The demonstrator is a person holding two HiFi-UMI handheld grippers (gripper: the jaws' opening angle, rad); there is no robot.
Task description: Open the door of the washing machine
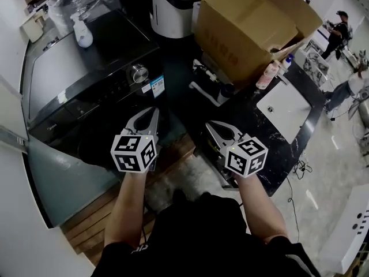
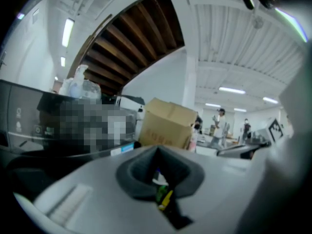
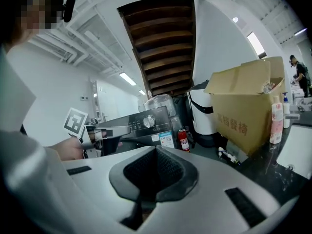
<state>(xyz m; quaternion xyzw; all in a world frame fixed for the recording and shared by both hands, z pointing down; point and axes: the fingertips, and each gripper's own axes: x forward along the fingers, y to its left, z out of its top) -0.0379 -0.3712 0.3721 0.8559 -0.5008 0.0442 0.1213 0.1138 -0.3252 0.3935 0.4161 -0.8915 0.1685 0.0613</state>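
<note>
Head view: left gripper (image 1: 153, 111), right gripper (image 1: 210, 124) jaws clenched, empty; washing machine (image 1: 86, 79) edge near left.

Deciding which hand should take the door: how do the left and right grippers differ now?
The left gripper sits before the washing machine's front, under its dial; the right gripper sits beside the machine, by the black counter. The left gripper tilts rightward, the right gripper leftward. Both are shut and empty.

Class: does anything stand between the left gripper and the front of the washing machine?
Nothing visible does. The left gripper, its jaws shut, sits close beside the dark front of the washing machine, with only open space between them.
</note>
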